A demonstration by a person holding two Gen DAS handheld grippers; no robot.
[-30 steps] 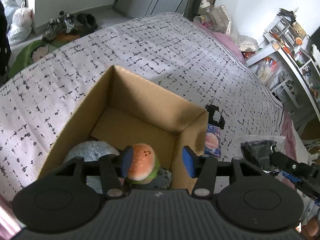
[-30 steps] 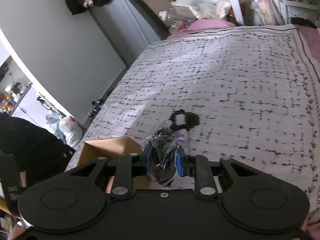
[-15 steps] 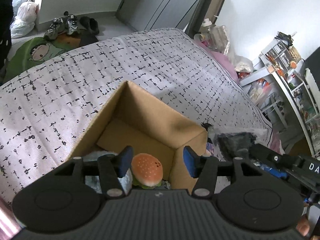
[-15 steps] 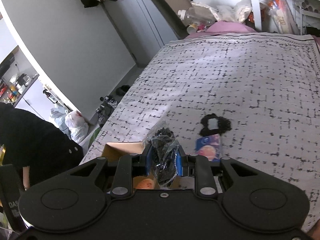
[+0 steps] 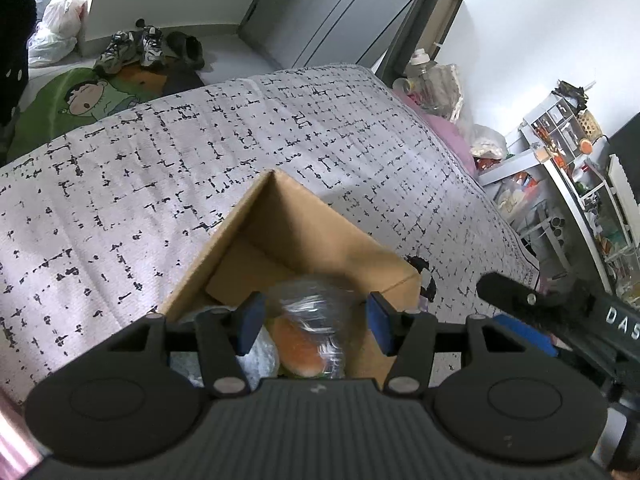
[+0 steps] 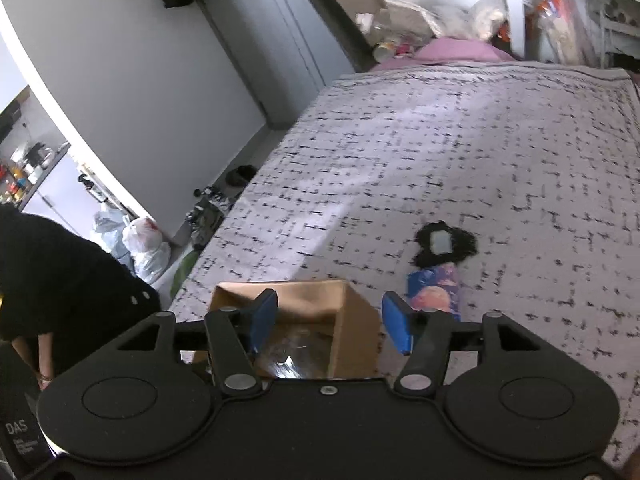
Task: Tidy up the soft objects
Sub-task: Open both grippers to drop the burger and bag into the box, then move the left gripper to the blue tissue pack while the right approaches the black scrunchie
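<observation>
Matt brown cardboard box [image 5: 316, 240] sits on a woven cloth bedspread [image 5: 160, 168]; inside, at six o'clock, a glossy, crinkly clear plastic bag [image 5: 316, 308].

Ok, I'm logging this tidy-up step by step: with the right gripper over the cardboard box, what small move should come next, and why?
Probably swing the right gripper, jaws opening with nothing between them, toward the colourful packet on the bedspread. The clear plastic bag already lies in the cardboard box over the burger toy, while the packet and the black item behind it lie outside.
</observation>
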